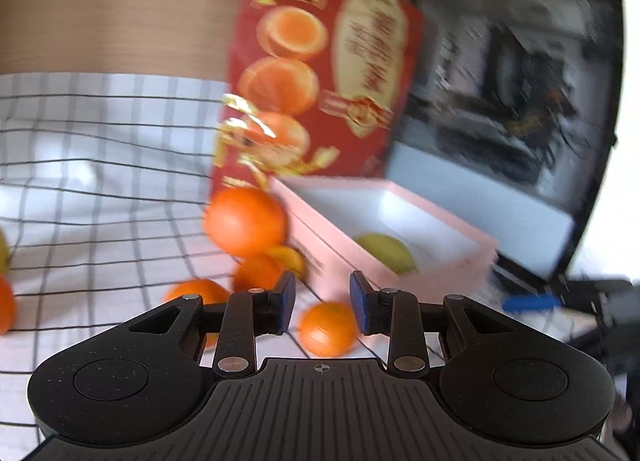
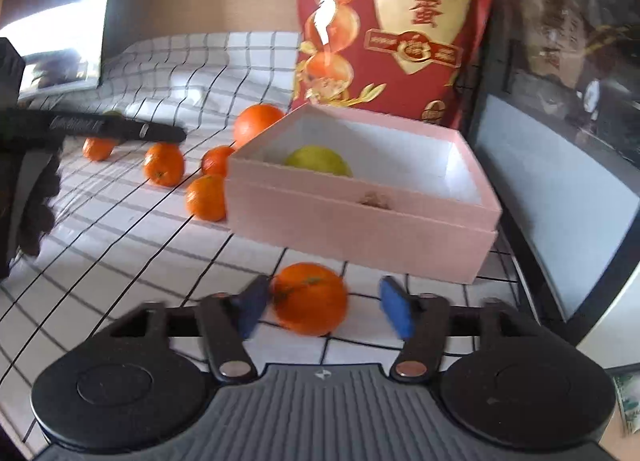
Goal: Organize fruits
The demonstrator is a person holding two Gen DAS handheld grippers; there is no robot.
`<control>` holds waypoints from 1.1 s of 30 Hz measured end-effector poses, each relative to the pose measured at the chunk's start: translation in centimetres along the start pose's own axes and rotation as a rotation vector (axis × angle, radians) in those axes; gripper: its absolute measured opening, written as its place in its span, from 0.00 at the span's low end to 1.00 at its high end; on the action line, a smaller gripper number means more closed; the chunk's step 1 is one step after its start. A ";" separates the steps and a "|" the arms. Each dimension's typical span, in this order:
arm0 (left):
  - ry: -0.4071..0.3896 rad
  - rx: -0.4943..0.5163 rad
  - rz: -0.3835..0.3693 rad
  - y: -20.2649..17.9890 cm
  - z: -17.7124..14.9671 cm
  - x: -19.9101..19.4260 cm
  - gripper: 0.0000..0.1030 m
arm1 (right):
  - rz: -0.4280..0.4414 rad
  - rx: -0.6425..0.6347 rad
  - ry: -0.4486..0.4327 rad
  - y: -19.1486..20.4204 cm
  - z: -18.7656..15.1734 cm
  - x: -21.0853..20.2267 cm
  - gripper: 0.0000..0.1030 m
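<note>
A pink box (image 2: 360, 217) stands on the checked cloth and holds one yellow-green fruit (image 2: 320, 161). The box (image 1: 400, 237) and the fruit (image 1: 386, 251) also show in the left wrist view. My right gripper (image 2: 326, 311) is open, its blue pads either side of an orange (image 2: 310, 303) lying on the cloth in front of the box. My left gripper (image 1: 322, 301) is open and empty above a small orange (image 1: 328, 329). Several more oranges (image 1: 244, 221) lie left of the box, also seen in the right wrist view (image 2: 164, 163).
A tall red printed carton (image 2: 396, 29) stands behind the box. A dark monitor (image 1: 516, 101) is at the right. The left gripper's arm (image 2: 100, 127) reaches in from the left of the right wrist view. The checked cloth (image 1: 100, 165) stretches left.
</note>
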State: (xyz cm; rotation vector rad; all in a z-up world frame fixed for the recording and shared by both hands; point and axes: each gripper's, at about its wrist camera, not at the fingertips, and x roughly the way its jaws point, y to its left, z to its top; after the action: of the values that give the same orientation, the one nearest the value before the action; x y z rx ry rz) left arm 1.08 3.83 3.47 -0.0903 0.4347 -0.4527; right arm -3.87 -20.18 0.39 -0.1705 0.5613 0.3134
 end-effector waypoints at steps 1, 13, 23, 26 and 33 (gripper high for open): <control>0.017 0.033 0.002 -0.7 0.0 0.2 0.33 | 0.007 0.014 -0.007 -0.2 -0.1 0.0 0.70; 0.137 0.189 0.087 -3.4 -0.4 2.9 0.35 | 0.052 0.107 0.029 -1.6 -0.2 0.8 0.77; 0.104 0.059 0.240 -0.3 -0.1 1.5 0.44 | 0.058 0.137 0.042 -2.1 -0.2 1.0 0.80; 0.077 0.021 0.280 0.6 0.3 0.5 0.40 | 0.054 0.143 0.046 -2.1 -0.2 1.1 0.81; 0.118 0.043 0.156 -0.1 0.1 0.8 0.40 | 0.055 0.156 0.054 -2.3 -0.1 1.2 0.84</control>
State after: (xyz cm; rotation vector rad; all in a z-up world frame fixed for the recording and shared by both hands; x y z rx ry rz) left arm 1.72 3.34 3.28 0.0120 0.5430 -0.3148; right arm -2.21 -22.06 -0.18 -0.0133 0.6418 0.3174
